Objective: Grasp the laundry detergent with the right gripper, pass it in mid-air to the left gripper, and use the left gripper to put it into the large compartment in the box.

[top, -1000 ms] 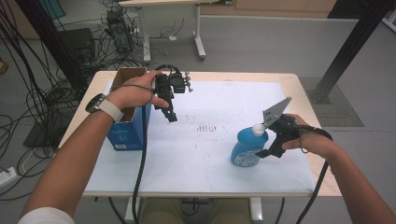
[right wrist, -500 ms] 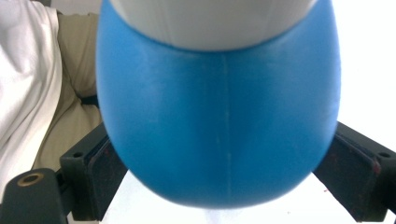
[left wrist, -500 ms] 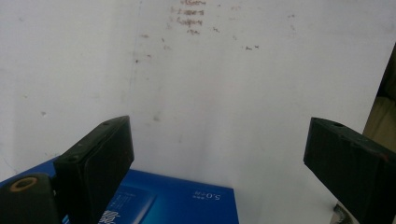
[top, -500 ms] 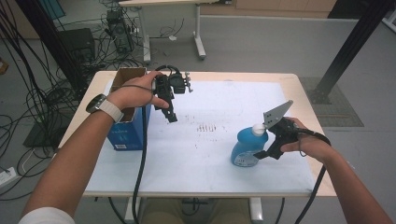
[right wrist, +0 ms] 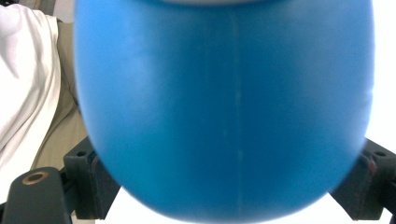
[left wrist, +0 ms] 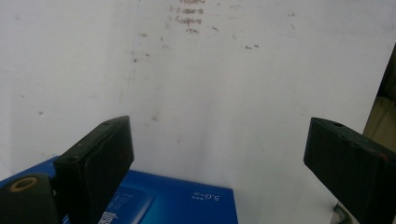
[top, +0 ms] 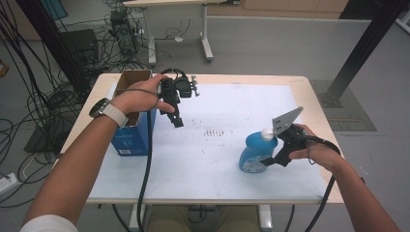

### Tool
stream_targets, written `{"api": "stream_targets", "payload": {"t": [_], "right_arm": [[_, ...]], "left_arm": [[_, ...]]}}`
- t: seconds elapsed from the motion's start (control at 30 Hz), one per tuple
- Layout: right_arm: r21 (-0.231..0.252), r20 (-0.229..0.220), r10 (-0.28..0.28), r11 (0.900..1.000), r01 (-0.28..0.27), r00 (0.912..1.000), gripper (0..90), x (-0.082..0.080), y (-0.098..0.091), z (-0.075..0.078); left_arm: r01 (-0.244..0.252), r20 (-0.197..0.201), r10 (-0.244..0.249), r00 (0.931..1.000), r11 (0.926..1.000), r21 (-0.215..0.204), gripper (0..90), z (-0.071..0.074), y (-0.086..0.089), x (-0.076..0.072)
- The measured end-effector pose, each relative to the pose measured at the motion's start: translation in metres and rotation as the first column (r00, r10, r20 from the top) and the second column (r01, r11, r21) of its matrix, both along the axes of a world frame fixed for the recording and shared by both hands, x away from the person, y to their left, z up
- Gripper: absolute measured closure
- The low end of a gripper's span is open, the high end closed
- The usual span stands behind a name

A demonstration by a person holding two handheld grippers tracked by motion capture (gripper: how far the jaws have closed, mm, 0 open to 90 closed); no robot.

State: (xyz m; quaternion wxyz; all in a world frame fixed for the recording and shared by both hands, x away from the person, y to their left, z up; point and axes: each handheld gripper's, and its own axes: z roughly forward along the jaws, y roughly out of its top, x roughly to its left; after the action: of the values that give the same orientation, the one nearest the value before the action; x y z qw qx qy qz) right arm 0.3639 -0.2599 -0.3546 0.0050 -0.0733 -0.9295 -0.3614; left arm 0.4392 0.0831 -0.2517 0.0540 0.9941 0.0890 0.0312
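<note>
Black tools [top: 175, 121], trailing cables, wristwatch [top: 100, 107]

A wooden table [top: 316, 104] carries a white sheet [top: 217, 154], a blue bottle [top: 254, 152] and a blue carton [top: 130, 137].

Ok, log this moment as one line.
right gripper: fingers just closing around blue bottle | left gripper: open, above table by box

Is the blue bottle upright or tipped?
Upright: the blue bottle stands on the table sheet, white cap on top.
</note>
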Motion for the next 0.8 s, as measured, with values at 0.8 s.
{"api": "stream_targets", "payload": {"t": [0.8], "right_arm": [[0.061, 0.003, -0.005, 0.9982, 0.004, 1.0, 15.2, -0.0012, -0.006, -0.005]], "left_arm": [[-0.005, -0.003, 0.005, 1.0, 1.0, 0.0, 8.7, -0.0016, 0.0007, 0.0001]]}}
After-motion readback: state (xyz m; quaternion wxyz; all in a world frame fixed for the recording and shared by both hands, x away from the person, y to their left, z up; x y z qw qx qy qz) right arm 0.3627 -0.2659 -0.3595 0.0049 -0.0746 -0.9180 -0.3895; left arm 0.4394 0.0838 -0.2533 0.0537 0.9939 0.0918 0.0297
